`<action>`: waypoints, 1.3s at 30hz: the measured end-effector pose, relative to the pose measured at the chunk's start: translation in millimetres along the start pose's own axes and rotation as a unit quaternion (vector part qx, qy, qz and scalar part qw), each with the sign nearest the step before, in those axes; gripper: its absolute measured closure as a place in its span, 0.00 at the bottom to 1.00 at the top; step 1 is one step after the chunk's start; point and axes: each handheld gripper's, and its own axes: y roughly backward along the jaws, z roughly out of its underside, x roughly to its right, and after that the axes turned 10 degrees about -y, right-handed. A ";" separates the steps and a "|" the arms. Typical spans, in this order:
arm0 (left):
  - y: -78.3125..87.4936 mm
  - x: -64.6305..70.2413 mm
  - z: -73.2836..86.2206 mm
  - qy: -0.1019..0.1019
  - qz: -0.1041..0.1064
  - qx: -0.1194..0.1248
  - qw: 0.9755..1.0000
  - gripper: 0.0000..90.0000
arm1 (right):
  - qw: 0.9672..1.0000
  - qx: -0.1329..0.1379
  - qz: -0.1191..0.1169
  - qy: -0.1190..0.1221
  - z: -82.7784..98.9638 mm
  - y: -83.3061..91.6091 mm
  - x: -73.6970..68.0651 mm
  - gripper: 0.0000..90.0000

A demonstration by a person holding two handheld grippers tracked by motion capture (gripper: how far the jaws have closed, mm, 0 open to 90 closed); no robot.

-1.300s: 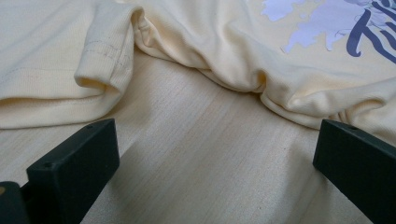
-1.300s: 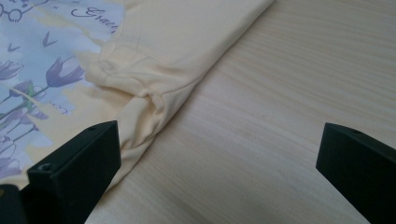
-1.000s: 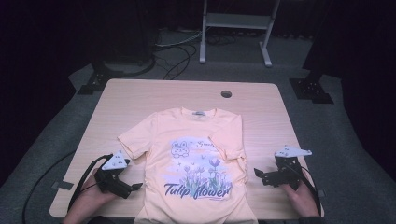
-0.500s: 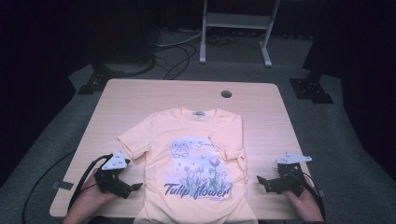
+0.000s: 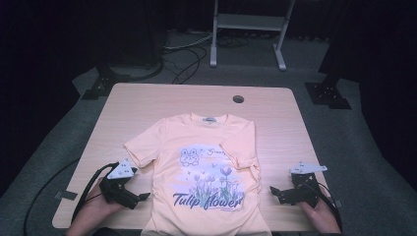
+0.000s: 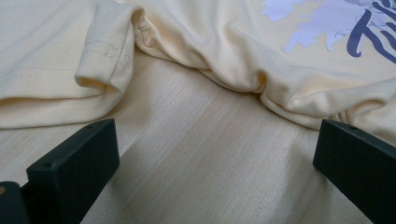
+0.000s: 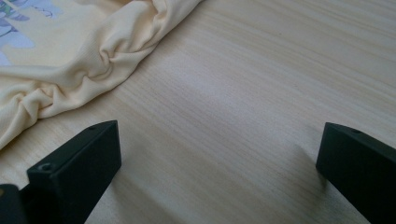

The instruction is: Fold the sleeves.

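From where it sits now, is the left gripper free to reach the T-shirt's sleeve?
Probably yes. The left gripper has its jaws wide open, with bare table between them and the sleeve of the T-shirt lying flat just ahead, nothing in between.

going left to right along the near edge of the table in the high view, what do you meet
Left black two-jaw gripper, jaws open → pale yellow printed t-shirt lying flat on the light wooden table → bunched fabric at the shirt's right side → right black two-jaw gripper, jaws open.

yellow T-shirt [image 5: 206, 162], "Tulip flower" printed across front
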 end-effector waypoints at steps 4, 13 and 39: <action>-0.5 0.4 -0.6 0.003 -0.003 -0.001 1.000 0.00 | 1.000 0.013 -0.002 0.000 2.3 -0.4 0.8 0.00; 2.1 -1.4 -2.9 0.015 -0.009 -0.004 1.000 0.00 | 1.000 0.012 -0.005 0.002 2.6 -0.2 1.0 0.00; 12.8 -28.3 -43.1 0.036 -0.032 0.050 0.998 0.00 | 1.000 0.012 -0.004 0.002 2.1 -0.6 1.1 0.00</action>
